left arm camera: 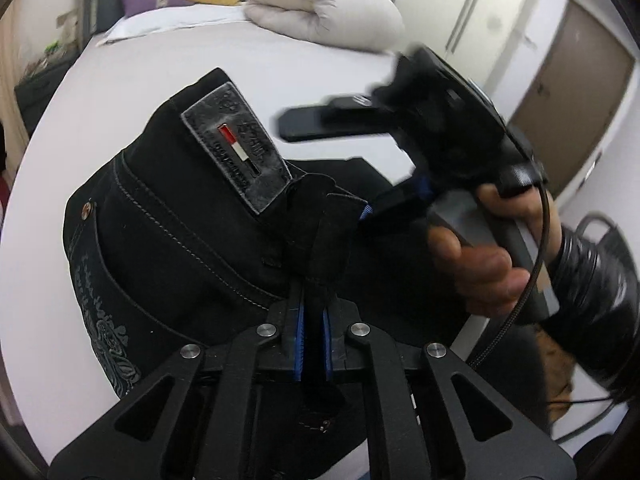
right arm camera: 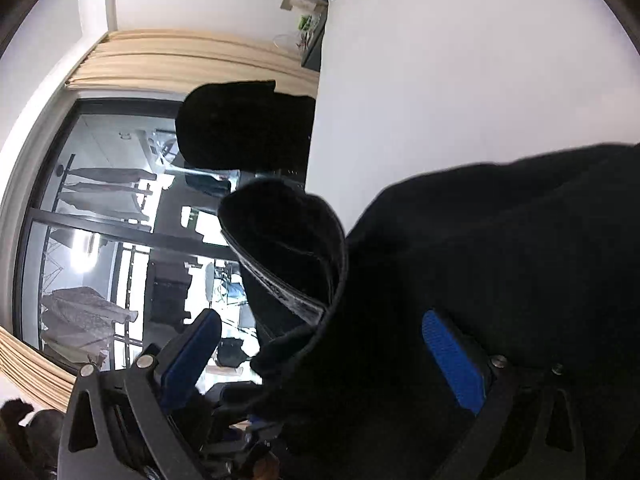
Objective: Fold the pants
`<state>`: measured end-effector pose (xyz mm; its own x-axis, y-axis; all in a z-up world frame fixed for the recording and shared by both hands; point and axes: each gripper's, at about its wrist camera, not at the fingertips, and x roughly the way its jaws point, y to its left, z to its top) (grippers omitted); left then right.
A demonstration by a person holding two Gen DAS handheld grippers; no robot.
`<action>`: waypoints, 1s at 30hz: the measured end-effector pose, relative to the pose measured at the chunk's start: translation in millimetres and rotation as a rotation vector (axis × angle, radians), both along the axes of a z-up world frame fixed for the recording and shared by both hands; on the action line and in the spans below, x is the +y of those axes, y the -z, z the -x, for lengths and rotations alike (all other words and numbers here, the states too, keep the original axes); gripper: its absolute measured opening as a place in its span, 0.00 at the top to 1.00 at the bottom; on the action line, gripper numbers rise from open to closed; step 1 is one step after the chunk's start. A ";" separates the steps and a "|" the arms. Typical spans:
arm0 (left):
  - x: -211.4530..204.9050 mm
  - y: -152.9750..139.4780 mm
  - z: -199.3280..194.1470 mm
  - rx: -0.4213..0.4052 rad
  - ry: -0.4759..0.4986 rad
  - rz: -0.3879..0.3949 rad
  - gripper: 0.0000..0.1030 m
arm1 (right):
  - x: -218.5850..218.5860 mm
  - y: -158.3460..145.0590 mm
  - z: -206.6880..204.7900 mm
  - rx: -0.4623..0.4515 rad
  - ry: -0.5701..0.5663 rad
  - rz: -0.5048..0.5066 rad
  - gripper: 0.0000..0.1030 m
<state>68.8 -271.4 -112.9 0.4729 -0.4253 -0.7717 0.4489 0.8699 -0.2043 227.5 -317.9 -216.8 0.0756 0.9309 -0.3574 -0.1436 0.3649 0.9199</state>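
Black denim pants bunched, leather patch up.

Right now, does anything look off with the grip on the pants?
Only the left gripper pinches the pants at the bunched waistband. The right gripper is open, fabric draped loosely across one of its fingers.

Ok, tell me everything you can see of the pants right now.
The pants are black, denim-like, with pale contrast stitching, a worn grey waistband patch bearing a red and white flag, a metal rivet and pale embroidery on a pocket. The waist end is lifted and bunched over the white bed. The left gripper has its jaws shut on a fold of the waistband. The right gripper has its jaws wide apart, with cloth draped between them and over one jaw. The legs are mostly hidden.
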 end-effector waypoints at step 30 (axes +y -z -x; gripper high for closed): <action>-183.5 18.9 33.9 -0.078 0.371 -0.137 0.95 | -133.9 -16.1 34.3 -0.041 0.116 0.358 0.86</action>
<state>34.9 -454.9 -131.8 0.3662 -0.4737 -0.8009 0.7471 0.6628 -0.0504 193.1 -451.9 -200.7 0.1936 0.7322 -0.6530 -0.1164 0.6781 0.7257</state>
